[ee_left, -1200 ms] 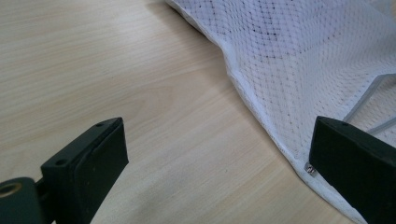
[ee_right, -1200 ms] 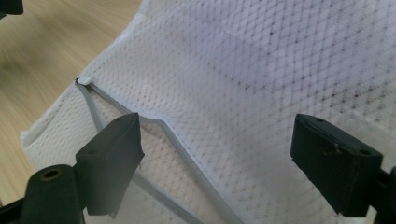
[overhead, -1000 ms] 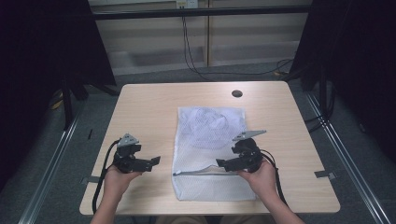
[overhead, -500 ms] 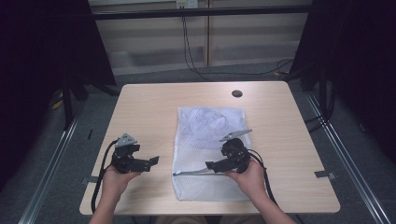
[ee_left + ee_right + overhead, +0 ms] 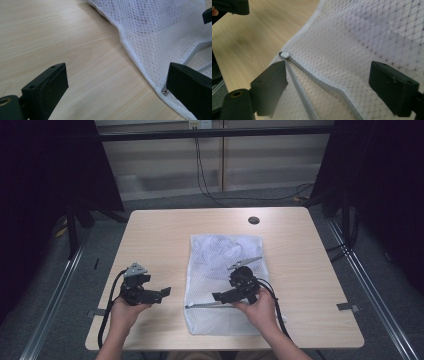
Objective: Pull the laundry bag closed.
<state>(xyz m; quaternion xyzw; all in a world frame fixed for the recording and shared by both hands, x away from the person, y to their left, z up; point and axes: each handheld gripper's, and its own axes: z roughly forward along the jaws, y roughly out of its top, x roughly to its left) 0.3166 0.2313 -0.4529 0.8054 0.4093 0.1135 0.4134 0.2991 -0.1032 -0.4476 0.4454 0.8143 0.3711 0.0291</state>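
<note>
a dark round disc (image 5: pixel 253 220) lies near the wooden table's (image 5: pixel 165 240) far edge.

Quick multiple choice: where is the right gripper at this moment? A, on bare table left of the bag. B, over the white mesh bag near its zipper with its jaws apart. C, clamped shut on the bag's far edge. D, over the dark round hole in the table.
B: the right gripper sits over the mesh bag, jaws spread either side of the zipper.
</note>
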